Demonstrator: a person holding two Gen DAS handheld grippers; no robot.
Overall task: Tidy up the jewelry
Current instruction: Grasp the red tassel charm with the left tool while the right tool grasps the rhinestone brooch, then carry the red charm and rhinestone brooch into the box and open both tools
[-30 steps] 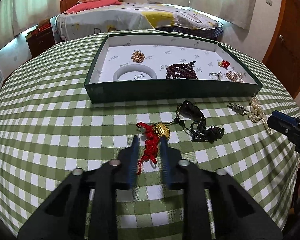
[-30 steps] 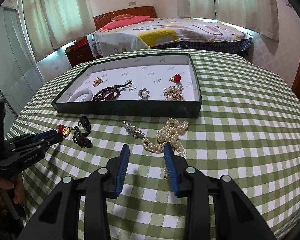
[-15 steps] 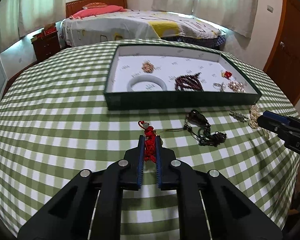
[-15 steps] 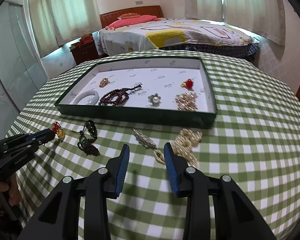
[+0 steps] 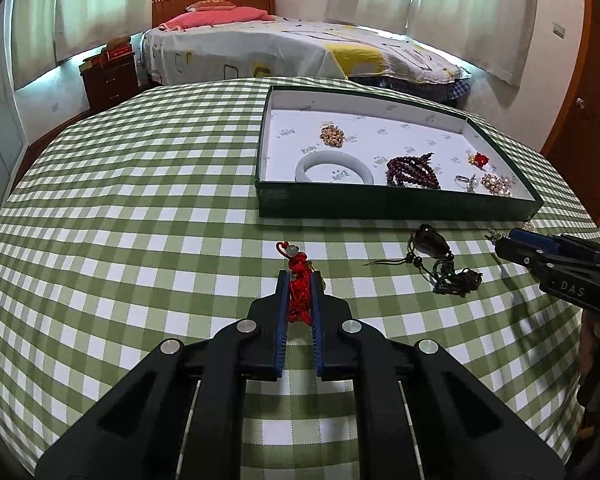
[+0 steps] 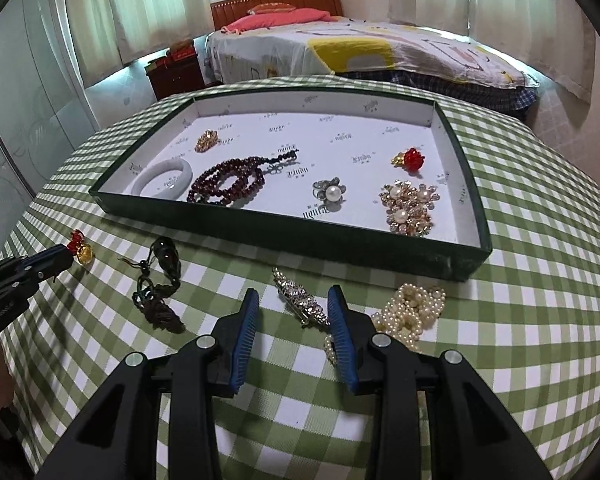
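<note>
A bedroom with a bed in the upper part of both views; in front of it stands a round table (image 5: 140, 208) covered with a green and white checked cloth. On the table lies a flat green tray (image 6: 472, 256) with white lining, already holding a white bangle, dark red beads, brooches and a ring.

The left tool (image 5: 299, 280) is clenched on a red knotted charm (image 5: 298, 280); the red cord sits between the blue pads and its bead end sticks out past the tips. In the left wrist view the tray (image 5: 396, 206) is in the upper right of the frame, so the charm has to travel up and to the right over the near wall.

The right tool (image 6: 294, 304) is released, its jaws standing apart. Between them, in the lower centre of the right wrist view, lies a silver rhinestone brooch (image 6: 300, 300). Its long axis runs diagonally from upper left to lower right, so it is turned against the closing line of the jaws; its lower end comes very near the right pad. A pearl necklace (image 6: 410, 312) lies just beside it on the right, partly behind the right finger, and a dark cord pendant (image 6: 160, 284) is on the left. I judge the right hand is clearly the nearer one for the brooch, and a small roll of the wrist would help to close across its narrow side without catching the pearls.
</note>
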